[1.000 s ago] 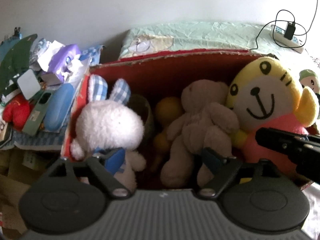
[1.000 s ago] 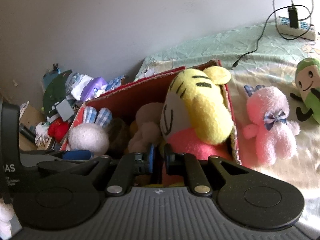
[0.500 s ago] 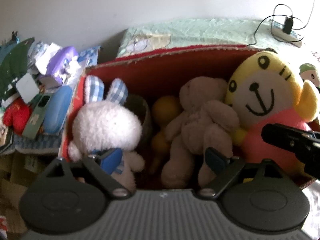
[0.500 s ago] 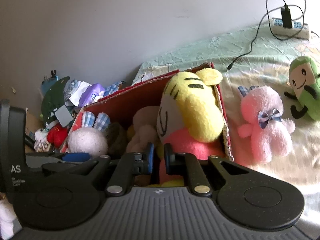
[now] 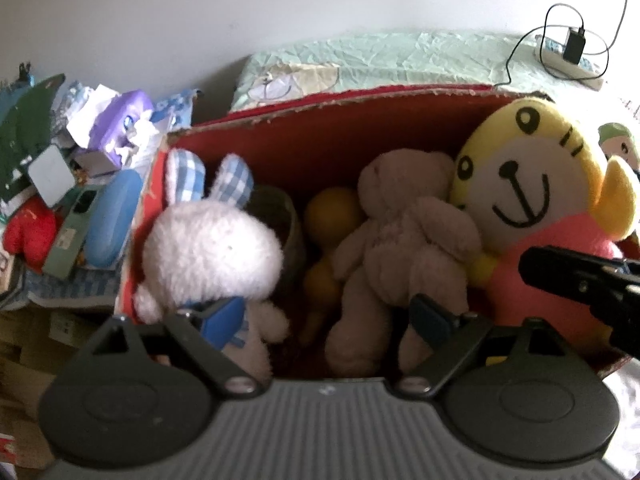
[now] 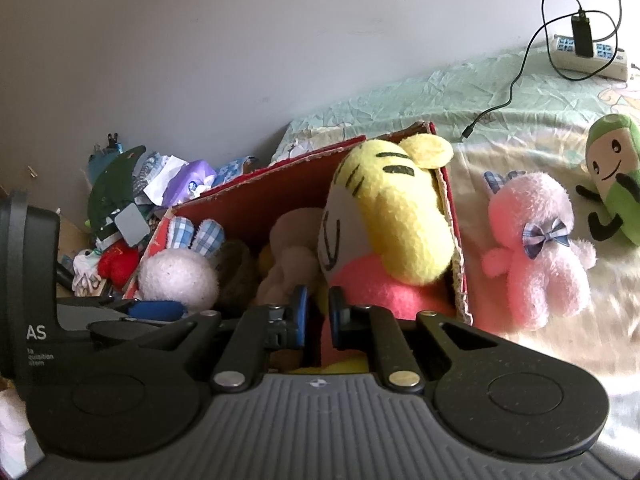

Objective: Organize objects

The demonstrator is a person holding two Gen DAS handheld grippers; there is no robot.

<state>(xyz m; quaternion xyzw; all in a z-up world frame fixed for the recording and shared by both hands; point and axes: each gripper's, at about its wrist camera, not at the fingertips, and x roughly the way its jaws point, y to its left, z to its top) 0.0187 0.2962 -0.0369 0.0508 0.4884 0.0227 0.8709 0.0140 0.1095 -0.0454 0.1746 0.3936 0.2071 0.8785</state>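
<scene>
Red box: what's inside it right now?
Inside the red box: white bunny, beige bear, yellow tiger, a partly covered yellow toy. The floor is hidden.

Small green-capped plush doll (image 5: 618, 142): only its head shows, rest hidden behind the big yellow tiger plush (image 5: 536, 184). Round yellow plush toy (image 5: 330, 216) mostly buried behind the beige teddy bear (image 5: 400, 240); can't tell what it is. Dark olive-brown soft item (image 5: 286, 224) behind the white bunny plush (image 5: 212, 252): unidentifiable. Black right-hand gripper (image 5: 584, 280) cut off by the frame edge. Grey label text (image 6: 38, 356) cropped, partly unreadable.
</scene>
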